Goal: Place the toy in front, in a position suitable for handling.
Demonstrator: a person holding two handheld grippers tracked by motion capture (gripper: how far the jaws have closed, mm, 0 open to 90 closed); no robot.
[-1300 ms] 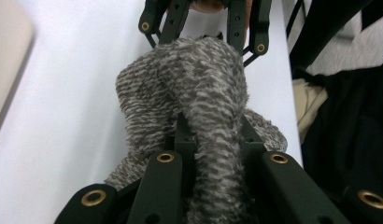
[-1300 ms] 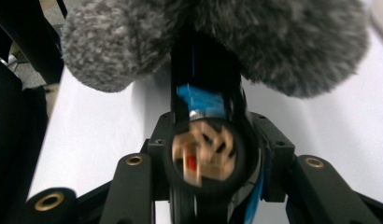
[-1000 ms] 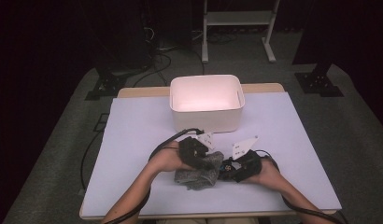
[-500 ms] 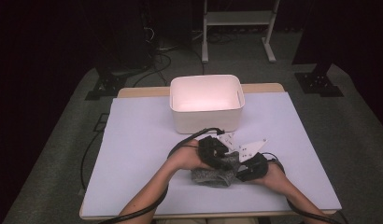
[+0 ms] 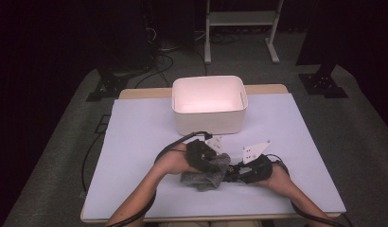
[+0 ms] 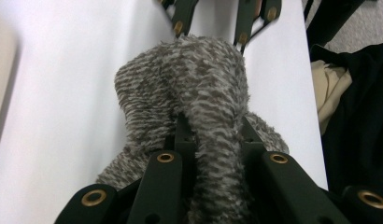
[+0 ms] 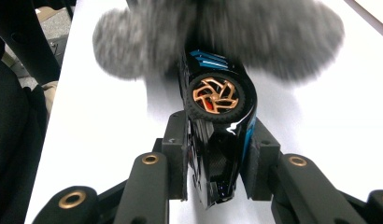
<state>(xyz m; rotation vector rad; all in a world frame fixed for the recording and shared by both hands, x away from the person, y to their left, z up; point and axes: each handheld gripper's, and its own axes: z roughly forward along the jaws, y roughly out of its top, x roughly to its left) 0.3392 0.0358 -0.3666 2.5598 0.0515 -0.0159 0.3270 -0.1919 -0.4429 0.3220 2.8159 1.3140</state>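
— Grippers first, left to right: what is each one doing?

— Left gripper (image 5: 212,163) is pinching a fold of the grey fuzzy sock (image 5: 205,174), its jaws drawn narrow with the knit bunching up between them (image 6: 213,135). It is sitting near the front middle of the white table (image 5: 135,142), the sock lying on the surface just under it.

— And the right one?

— Right gripper (image 5: 234,172) is clamping a black toy car (image 7: 217,140) by its sides. Its jaws have just been closing, and the pads are now pressing on the car's body. The car is showing a copper-spoked wheel (image 7: 216,95) and blue stripes, with its far end pushing into the sock's blurred grey fluff (image 7: 217,32).

— So the two are meeting?

— Yes, the gripper tips are coming together at the sock, the car lying at its right edge in the high view.

— Anything behind them?

— White bin (image 5: 209,105) is standing farther back on the table, well apart from both hands.
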